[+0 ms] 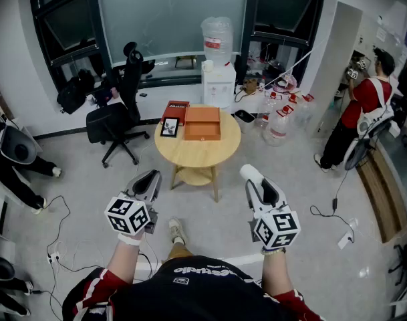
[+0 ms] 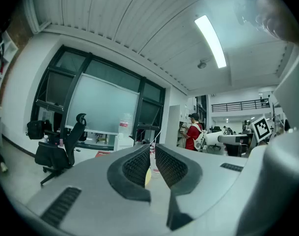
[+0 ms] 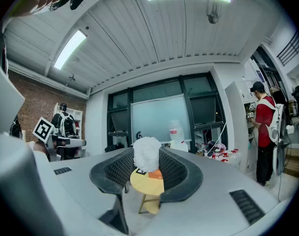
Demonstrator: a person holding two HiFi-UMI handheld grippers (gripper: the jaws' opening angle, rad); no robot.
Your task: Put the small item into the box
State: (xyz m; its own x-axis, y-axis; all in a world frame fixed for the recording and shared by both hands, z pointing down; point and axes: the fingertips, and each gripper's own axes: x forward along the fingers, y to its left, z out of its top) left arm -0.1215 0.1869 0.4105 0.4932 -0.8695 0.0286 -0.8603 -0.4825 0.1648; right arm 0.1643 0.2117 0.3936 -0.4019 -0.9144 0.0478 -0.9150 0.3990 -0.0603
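Note:
A small white fluffy ball (image 3: pixel 147 154) sits between the tips of my right gripper (image 3: pixel 146 160), whose jaws are shut on it from both sides. In the head view the same ball (image 1: pixel 250 173) shows at the tip of the right gripper (image 1: pixel 254 179), held in the air short of the round wooden table (image 1: pixel 190 154). An open orange box (image 1: pixel 202 123) stands on the far half of that table; the box (image 3: pixel 156 174) shows past the jaws in the right gripper view. My left gripper (image 1: pixel 146 181) hovers level with the right. Its jaws (image 2: pixel 152 156) stand almost together with nothing between them.
A red box (image 1: pixel 176 109) and a small framed picture (image 1: pixel 170 127) lie left of the orange box. A black office chair (image 1: pixel 116 119) stands to the table's left, a water dispenser (image 1: pixel 218 69) behind it. Cables trail across the floor. A person in red (image 1: pixel 362 105) stands far right.

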